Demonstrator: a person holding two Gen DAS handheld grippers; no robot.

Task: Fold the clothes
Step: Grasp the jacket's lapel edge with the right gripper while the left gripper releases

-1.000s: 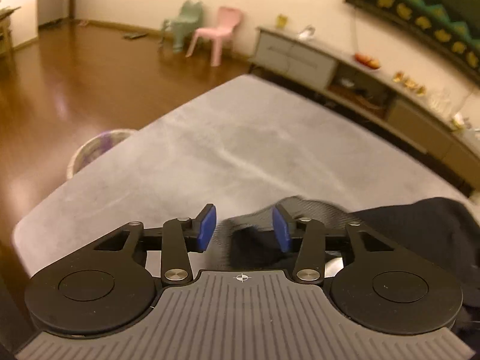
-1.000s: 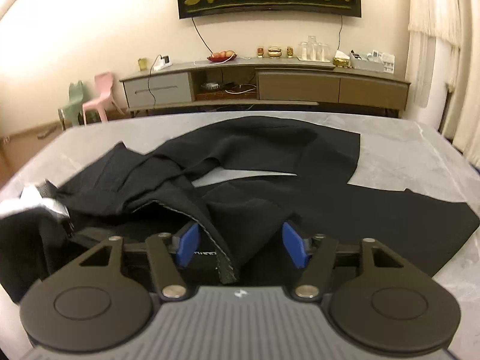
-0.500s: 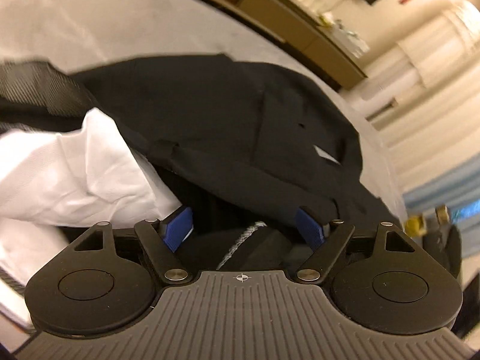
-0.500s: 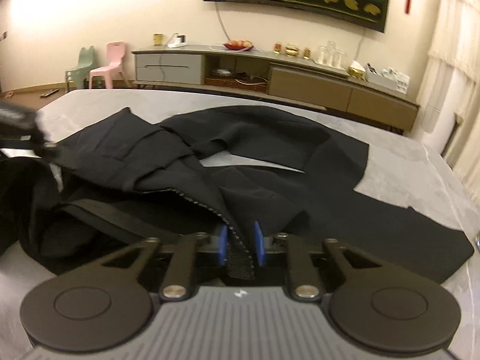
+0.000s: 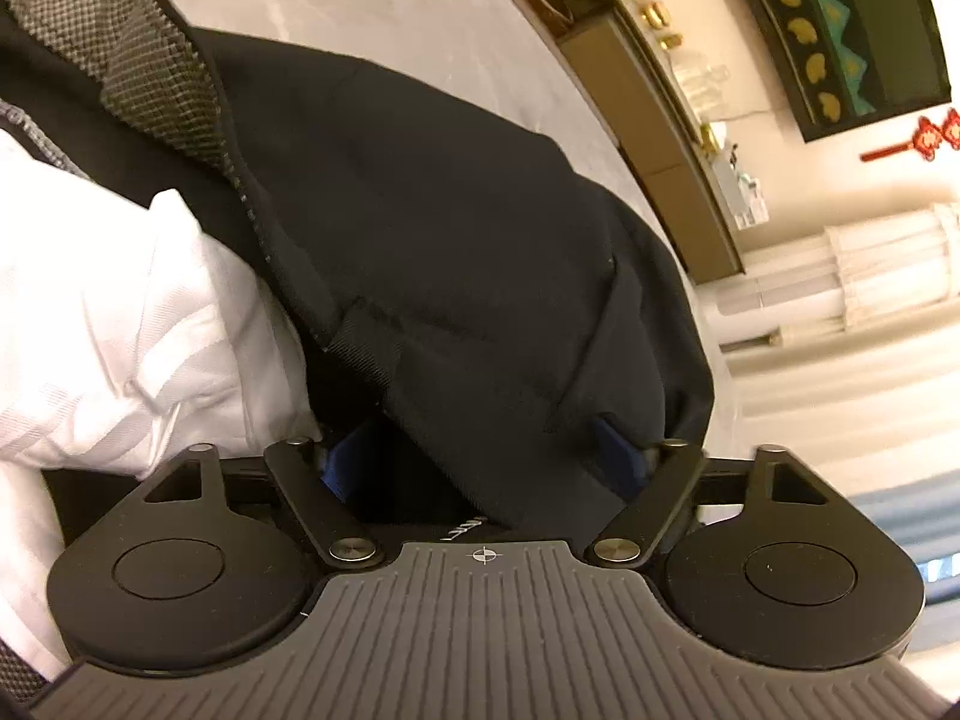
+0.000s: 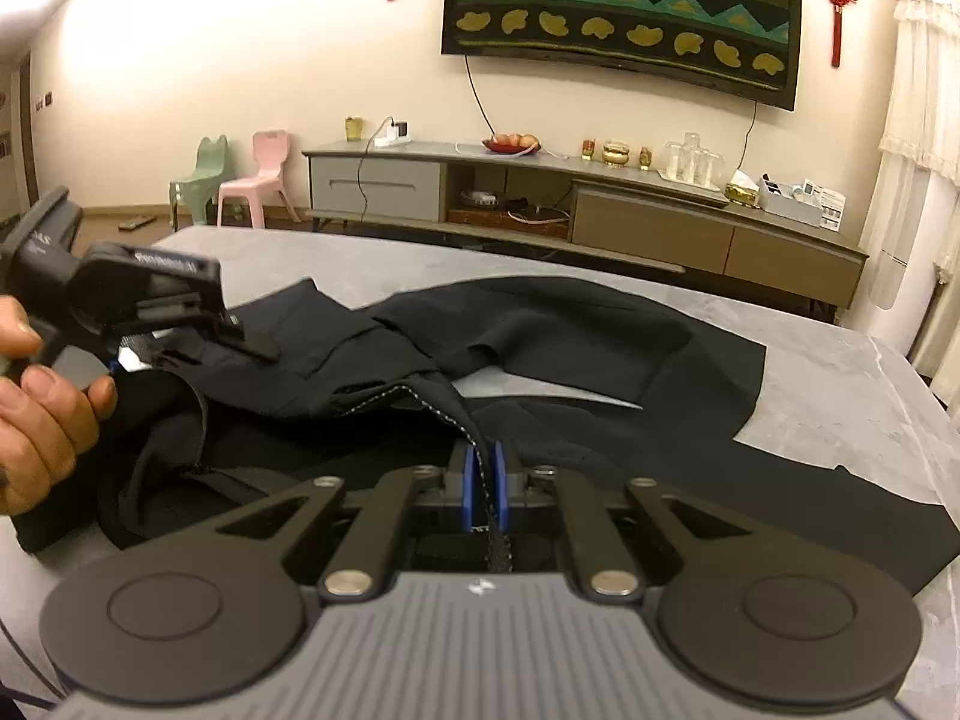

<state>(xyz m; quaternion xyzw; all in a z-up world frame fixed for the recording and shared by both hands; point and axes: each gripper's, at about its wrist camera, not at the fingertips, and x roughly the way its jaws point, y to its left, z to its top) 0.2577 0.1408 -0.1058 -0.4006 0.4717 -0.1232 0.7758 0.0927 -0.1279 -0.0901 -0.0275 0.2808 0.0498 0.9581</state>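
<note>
currently | right tongs (image 6: 485, 489): clamped on black garment (image 6: 600, 372) hem | left tongs (image 5: 480, 456): spread wide, cloth between, ungripped | garment sprawls ahead-right across worktop (image 6: 840, 372)

Cream walls (image 6: 240, 48) glow in warm light. A long low cabinet (image 6: 600, 210) stands under a dark patterned hanging (image 6: 618, 6); a pink chair (image 6: 264, 177) and a green chair (image 6: 201, 180) sit far left, and pale curtains (image 6: 924, 90) hang right.

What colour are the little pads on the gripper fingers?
Blue pads, clearest in the right wrist view, pinching the black garment.
</note>
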